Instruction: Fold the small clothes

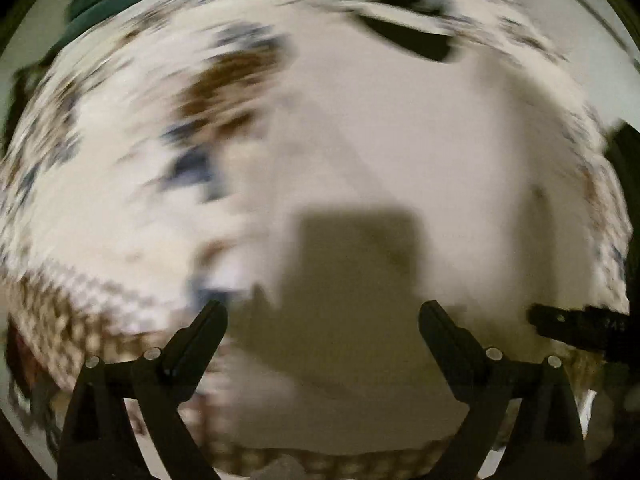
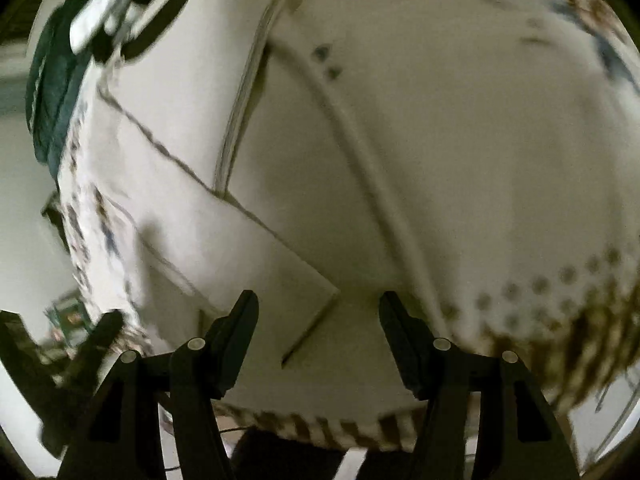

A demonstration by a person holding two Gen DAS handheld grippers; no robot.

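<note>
both grippers hover wide open over the white garment, nothing held

we see the left gripper [image 1: 323,314] and right gripper [image 2: 319,304] spread above the pale cloth [image 2: 420,160] on the patterned cover [image 1: 100,200]; the blur hides edges, so we'd probably slow down and pinch the folded corner [image 2: 320,292] cleanly.
</note>
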